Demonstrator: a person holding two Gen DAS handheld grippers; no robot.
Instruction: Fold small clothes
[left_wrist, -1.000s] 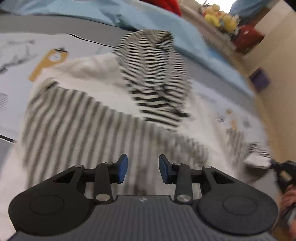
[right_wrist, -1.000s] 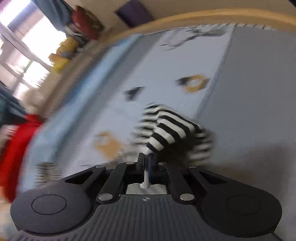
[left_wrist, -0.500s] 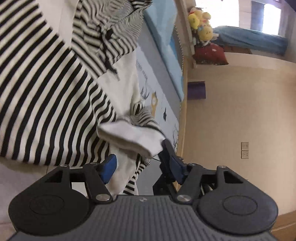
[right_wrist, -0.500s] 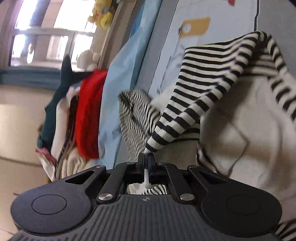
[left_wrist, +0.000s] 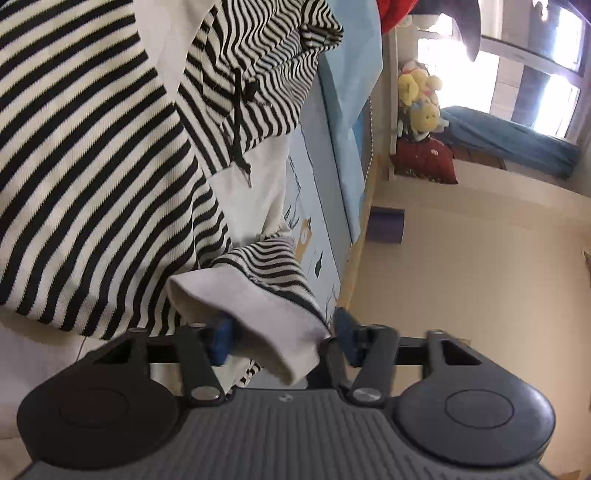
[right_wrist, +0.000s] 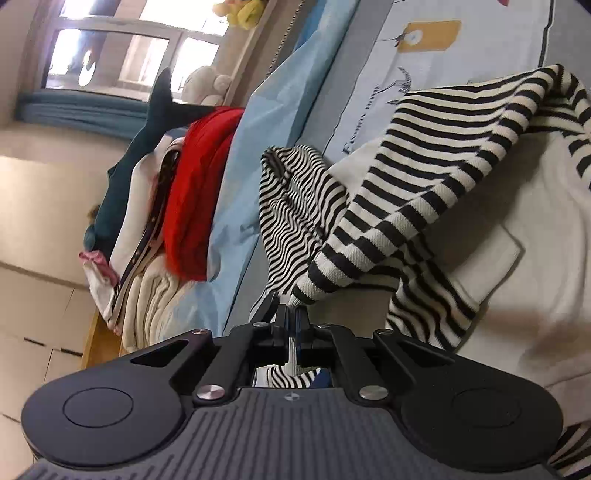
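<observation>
A black-and-white striped hooded top (left_wrist: 92, 166) with white panels lies spread on the bed; its drawstring hood (left_wrist: 258, 74) is bunched at the far end. My left gripper (left_wrist: 282, 334) straddles the white cuff (left_wrist: 251, 295) of one striped sleeve. Its jaws are closing and the cuff lies between the blue pads, with a sliver of gap at the right pad. My right gripper (right_wrist: 293, 321) is shut on the cuff end of the other striped sleeve (right_wrist: 424, 177), which stretches taut over the white body (right_wrist: 517, 206). The hood (right_wrist: 295, 206) stands just beyond.
The top rests on a printed pale-blue mat (right_wrist: 424, 37) with a light blue sheet (right_wrist: 266, 129) beside it. A pile of red, teal and cream clothes (right_wrist: 199, 184) lies past the sheet. Plush toys (left_wrist: 421, 99) and a purple box (left_wrist: 386, 224) stand by the beige wall.
The left gripper rolled and dropped from above the striped body to the white cuff, widening and then narrowing around it. The right gripper carried its sleeve across onto the top's body.
</observation>
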